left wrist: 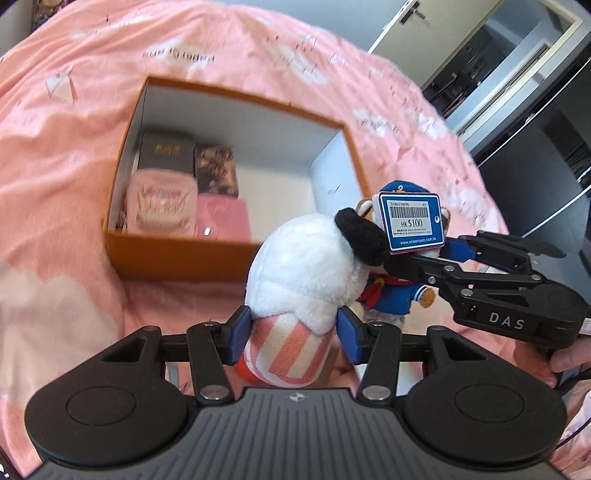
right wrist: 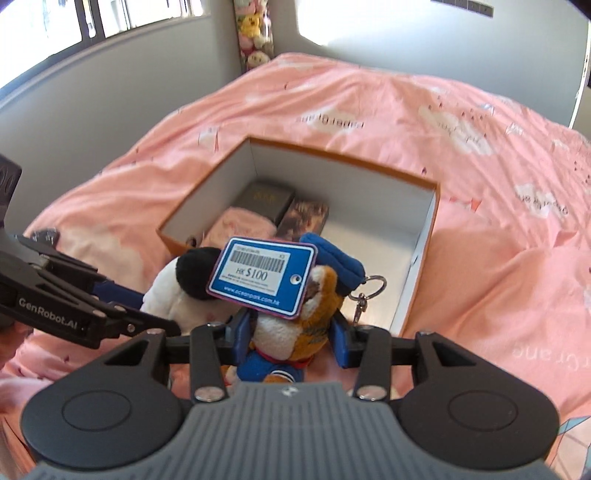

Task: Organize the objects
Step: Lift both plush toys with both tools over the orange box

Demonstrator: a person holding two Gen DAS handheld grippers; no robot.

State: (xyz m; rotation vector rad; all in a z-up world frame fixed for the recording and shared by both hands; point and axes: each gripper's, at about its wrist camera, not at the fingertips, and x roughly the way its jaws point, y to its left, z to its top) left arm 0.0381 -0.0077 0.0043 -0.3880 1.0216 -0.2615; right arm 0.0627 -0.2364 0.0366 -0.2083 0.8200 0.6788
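Observation:
My left gripper [left wrist: 293, 338] is shut on a white plush toy [left wrist: 306, 273] with a black ear and a pink-striped base, held above the bed. My right gripper [right wrist: 291, 336] is shut on a brown plush [right wrist: 295, 332] in a blue sailor suit and cap, with a blue price tag [right wrist: 262, 277] and a metal key ring [right wrist: 373, 286]. The same sailor plush [left wrist: 391, 299] shows beside the white one in the left wrist view, with the right gripper [left wrist: 424, 254] on it. Beyond both stands an open orange box [left wrist: 184, 254], white inside. The white plush [right wrist: 170, 291] sits left of the sailor plush.
In the box's left half lie a dark box [left wrist: 166, 151], a brown patterned box [left wrist: 216, 168], a pink pouch [left wrist: 159, 206] and a pink flat item [left wrist: 221, 218]. The pink bedspread [right wrist: 480, 229] lies all around. Dark furniture [left wrist: 535, 147] stands at right; stuffed toys [right wrist: 253, 33] hang in the far corner.

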